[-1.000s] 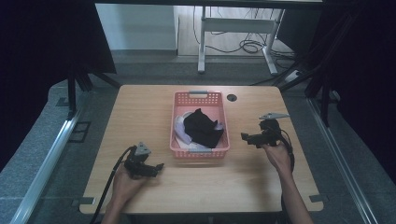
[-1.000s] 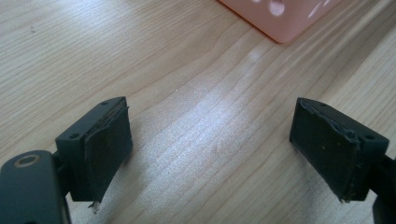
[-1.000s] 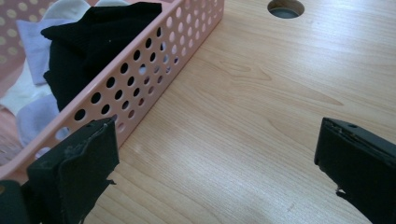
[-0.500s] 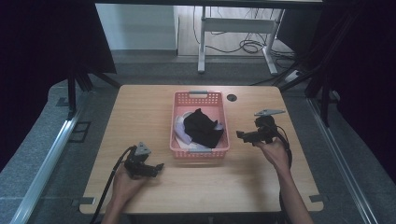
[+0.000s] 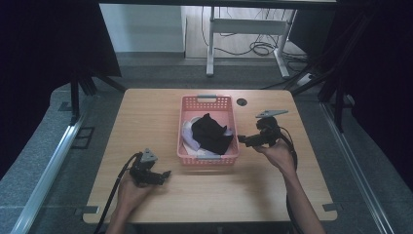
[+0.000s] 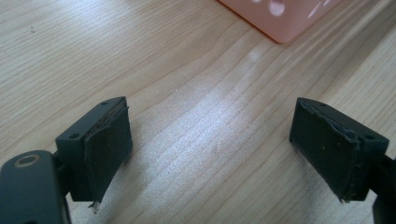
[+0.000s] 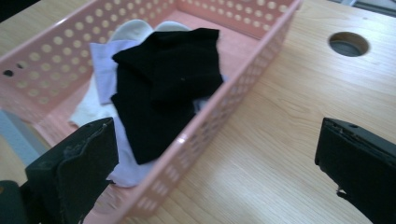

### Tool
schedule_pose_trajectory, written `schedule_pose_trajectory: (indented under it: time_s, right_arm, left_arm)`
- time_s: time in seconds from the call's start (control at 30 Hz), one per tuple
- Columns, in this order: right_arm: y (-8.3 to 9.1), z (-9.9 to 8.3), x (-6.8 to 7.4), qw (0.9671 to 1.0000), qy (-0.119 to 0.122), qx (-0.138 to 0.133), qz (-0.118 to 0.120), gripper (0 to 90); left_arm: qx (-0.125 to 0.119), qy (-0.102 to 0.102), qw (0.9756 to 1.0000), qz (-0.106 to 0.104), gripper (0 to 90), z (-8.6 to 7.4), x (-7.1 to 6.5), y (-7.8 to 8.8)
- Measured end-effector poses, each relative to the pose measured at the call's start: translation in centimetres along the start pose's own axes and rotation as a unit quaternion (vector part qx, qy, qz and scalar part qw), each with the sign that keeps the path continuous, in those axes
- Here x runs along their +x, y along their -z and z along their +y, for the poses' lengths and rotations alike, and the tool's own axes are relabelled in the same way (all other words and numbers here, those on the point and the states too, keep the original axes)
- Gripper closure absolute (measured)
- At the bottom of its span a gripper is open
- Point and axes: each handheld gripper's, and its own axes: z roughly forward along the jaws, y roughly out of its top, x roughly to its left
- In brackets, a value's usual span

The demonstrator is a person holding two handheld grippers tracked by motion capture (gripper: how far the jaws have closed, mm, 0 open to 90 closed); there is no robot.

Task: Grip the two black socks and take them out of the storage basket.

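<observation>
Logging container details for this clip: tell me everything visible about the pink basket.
The pink basket is a rectangular, plastic-looking tray with walls perforated by rows of round holes and a grey handle at each short end. It sits upright near the middle of the wooden table. Inside lie a crumpled black cloth on top of white and pale lilac cloths. The right hand-held gripper, open, hovers beside its right wall without touching it.

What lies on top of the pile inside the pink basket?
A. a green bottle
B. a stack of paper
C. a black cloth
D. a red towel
C: a black cloth lies on top of white and pale pieces in the pink basket.
</observation>
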Motion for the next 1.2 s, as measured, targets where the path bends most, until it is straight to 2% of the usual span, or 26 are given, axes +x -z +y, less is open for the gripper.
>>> schedule_pose_trajectory:
  time_s: [0.17, 0.4, 0.53, 0.63, 0.77, 0.87, 0.9, 0.97, 1.0, 1.2]
  right_arm:
    - [-0.7, 1.0, 0.9, 0.9999, 0.01, 0.002, 0.011, 0.0]
    - [-2.1, 2.5, 2.0, 0.9997, 0.019, -0.001, 0.017, 6.8]
    - [-3.2, 3.3, 2.6, 0.9993, 0.028, 0.006, 0.022, 10.0]
    - [-4.3, 4.0, 3.4, 0.9985, 0.041, 0.015, 0.033, 12.9]
    - [-5.2, 4.5, 3.9, 0.9981, 0.044, 0.015, 0.041, 13.5]
    - [-6.9, 5.2, 4.7, 0.9971, 0.046, 0.016, 0.058, 14.4]
    - [-6.9, 5.2, 4.7, 0.9971, 0.046, 0.016, 0.058, 14.4]
    - [-8.2, 5.6, 5.2, 0.9964, 0.051, 0.018, 0.065, 15.8]
    - [-8.2, 5.6, 5.2, 0.9964, 0.051, 0.018, 0.065, 15.8]
    - [-11.0, 6.2, 6.1, 0.9947, 0.06, 0.023, 0.081, 20.3]
  left_arm:
    - [0.0, 0.0, 1.0, 0.0, 12.7, 0.0, 0.0, 0.0]
    - [0.0, 0.0, 1.0, 0.0, 12.7, 0.0, 0.0, 0.0]
    - [0.0, 0.0, 1.0, 0.0, 12.7, 0.0, 0.0, 0.0]
    - [0.0, 0.0, 1.0, 0.0, 12.7, 0.0, 0.0, 0.0]
    - [0.0, 0.0, 1.0, 0.0, 12.7, 0.0, 0.0, 0.0]
    - [0.0, 0.0, 1.0, 0.0, 12.7, 0.0, 0.0, 0.0]
    - [0.0, 0.0, 1.0, 0.0, 12.7, 0.0, 0.0, 0.0]
    - [0.0, 0.0, 1.0, 0.0, 12.7, 0.0, 0.0, 0.0]
    - [0.0, 0.0, 1.0, 0.0, 12.7, 0.0, 0.0, 0.0]
    - [-0.001, 0.0, 1.0, 0.0, 12.7, 0.0, 0.0, 0.0]
